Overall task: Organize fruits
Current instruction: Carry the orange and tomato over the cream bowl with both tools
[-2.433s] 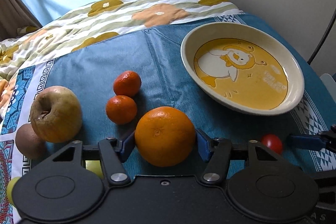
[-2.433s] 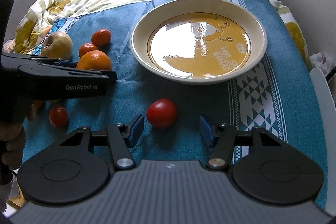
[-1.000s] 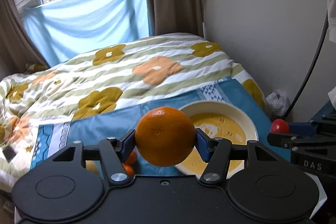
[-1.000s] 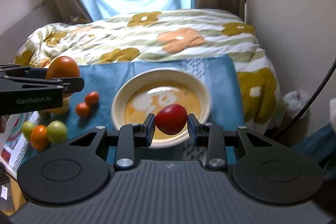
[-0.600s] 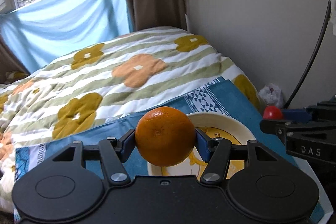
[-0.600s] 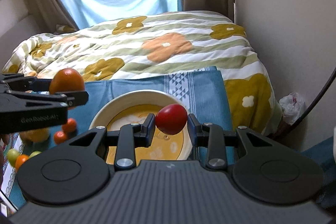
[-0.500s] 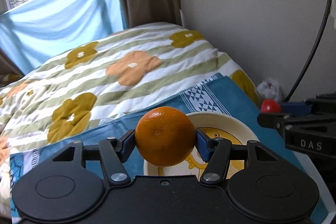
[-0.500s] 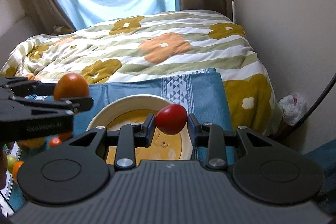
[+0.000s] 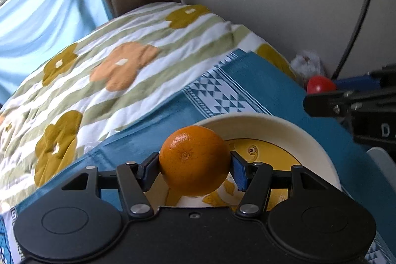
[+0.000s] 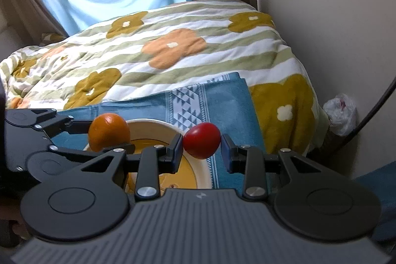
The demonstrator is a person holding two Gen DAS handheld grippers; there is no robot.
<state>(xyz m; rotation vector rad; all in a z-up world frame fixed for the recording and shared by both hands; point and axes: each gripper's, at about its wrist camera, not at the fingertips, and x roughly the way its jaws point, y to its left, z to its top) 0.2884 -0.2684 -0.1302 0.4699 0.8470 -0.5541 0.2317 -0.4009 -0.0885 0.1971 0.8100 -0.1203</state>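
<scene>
- Left gripper [image 9: 194, 168]: black two-finger tool with blue pads, angled steeply down, clamped on a round orange citrus fruit [image 9: 194, 161]. Both pads press its sides, one left and one right.
- Orange fruit hangs in the air over the near-left part of the cream ceramic bowl with the yellow cartoon print inside [image 9: 284, 130]; not touching the bowl.
- Right wrist view: left gripper [image 10: 106, 132] comes in from the left edge, nearly side-on, orange fruit [image 10: 109, 131] at its tip over the bowl's left rim [image 10: 158, 124].
- Right gripper [image 10: 201, 151]: same black build, blue pads, also pitched down. Clenched on a small glossy red tomato [image 10: 201, 140], pads on its left and right sides.
- Tomato held above the bowl's right rim / the patterned band of the teal woven cloth [image 10: 222, 100]; clear of both.
- Left wrist view: right gripper's tip shows at the right edge, tomato [image 9: 319, 84] in it, level with the bowl's far-right side.
- Grippers side by side, apart, no contact between them.
- Bowl sits on the teal cloth, which lies over a striped duvet with ochre and orange flowers [image 10: 173, 46].
- Holding hands: not visible enough to describe.
</scene>
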